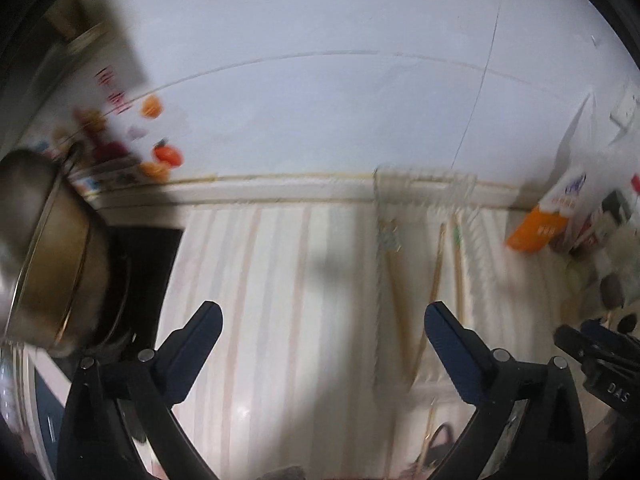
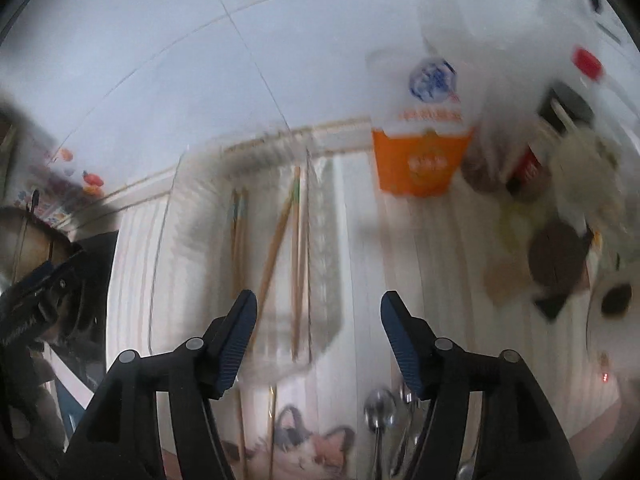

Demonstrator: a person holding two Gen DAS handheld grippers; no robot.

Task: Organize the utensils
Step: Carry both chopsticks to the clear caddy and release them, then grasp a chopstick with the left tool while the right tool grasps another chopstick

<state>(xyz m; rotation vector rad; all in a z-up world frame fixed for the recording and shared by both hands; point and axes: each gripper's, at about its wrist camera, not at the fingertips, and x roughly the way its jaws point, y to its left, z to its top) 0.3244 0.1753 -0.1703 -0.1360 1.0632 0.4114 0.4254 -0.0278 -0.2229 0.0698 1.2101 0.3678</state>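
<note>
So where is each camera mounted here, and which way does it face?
Left wrist: on the left gripper, facing the wall over the striped cloth; open fingers show, right gripper at the edge.
Right wrist: on the right gripper, aimed at the clear tray of chopsticks; open fingers show.
Shared: tray, orange carton, pot.

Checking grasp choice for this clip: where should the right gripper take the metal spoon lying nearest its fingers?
Probably the thin handle, not the bowl. The shiny metal spoon lies flat on the striped cloth, round bowl toward the wall, handle running back under the open right gripper. Come from above, fingers straddling the handle crosswise. Blur hides finer detail.
</note>
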